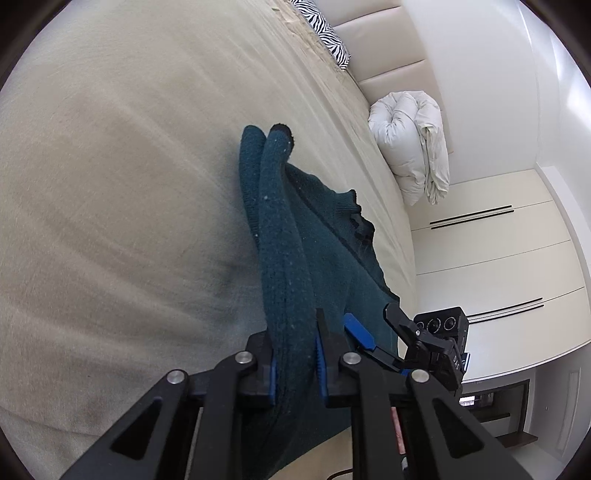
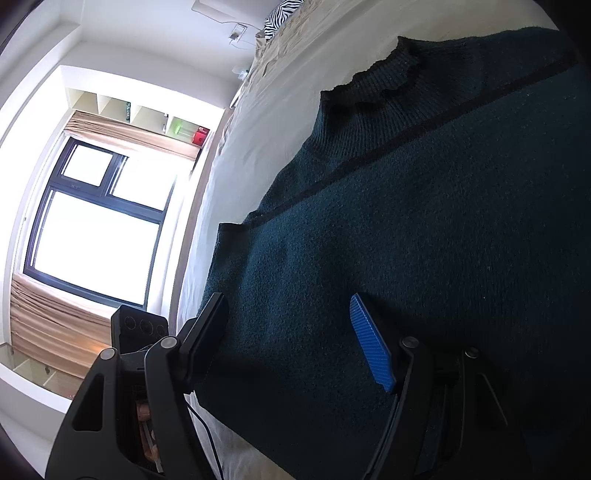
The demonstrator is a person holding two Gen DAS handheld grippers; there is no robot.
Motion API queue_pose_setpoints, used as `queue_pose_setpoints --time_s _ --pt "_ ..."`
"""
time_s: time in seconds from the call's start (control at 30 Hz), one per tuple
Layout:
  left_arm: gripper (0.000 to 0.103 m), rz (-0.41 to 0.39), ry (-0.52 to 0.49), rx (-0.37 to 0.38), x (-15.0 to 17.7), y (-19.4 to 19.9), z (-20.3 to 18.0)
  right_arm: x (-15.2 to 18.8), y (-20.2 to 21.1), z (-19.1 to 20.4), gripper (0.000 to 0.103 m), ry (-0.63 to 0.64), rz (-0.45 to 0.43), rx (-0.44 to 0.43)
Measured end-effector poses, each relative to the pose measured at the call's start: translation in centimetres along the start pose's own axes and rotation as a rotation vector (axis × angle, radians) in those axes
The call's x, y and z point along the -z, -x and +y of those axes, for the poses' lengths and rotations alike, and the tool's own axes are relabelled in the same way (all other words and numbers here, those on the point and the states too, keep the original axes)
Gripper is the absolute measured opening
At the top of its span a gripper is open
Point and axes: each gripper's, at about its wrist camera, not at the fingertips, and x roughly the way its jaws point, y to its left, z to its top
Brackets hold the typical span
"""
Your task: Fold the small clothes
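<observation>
A dark teal knitted sweater (image 2: pixel 424 229) is spread on the beige bed cover (image 1: pixel 122 184), its ribbed collar (image 2: pixel 373 85) turned toward the head of the bed and a thin dark stripe run across the chest. A bunched, doubled-over part of the knit, most likely a sleeve (image 1: pixel 273 206), is pinched between the blue pads of the left gripper (image 1: pixel 295 363), whose jaws are drawn nearly together on the fabric; the grip is judged to be taken so that the sleeve can be carried over the body as a fold. The right gripper (image 2: pixel 291 339) is held just over the lower part of the sweater with its jaws well apart, the knit lying beneath and between them but pressed by neither pad; it seems to be lined up near the hem edge for a second hold, though nothing is grasped by it yet. No container is involved in the fold itself. Farther out, a rolled white duvet (image 1: pixel 410 147) is propped by the padded headboard, a zebra-print pillow (image 1: pixel 328 33) lies at the head of the bed, and open wall cubbies (image 2: pixel 147 114) above the window hold a few small items too small to be identified.
</observation>
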Motion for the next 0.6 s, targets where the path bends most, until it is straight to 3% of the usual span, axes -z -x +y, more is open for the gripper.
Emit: queue_pose_setpoints --time_s 0.13,0.33,0.6 --pt "0.016 -0.008 -0.048 0.016 -0.1 0.4 -3.1 -0.6 2.3 -1.2 0.067 -0.102 -0.043 -0.11" --pt "0.016 0.008 -0.152 0.036 1.0 -1.3 -10.0 -1.9 7.6 -4.1 0.069 -0.172 -0.1 -0.206" --pt "0.016 0.113 -0.265 0.071 4.6 -10.0 -18.2 -3.8 14.7 -9.4 0.071 -0.279 -0.173 -0.286"
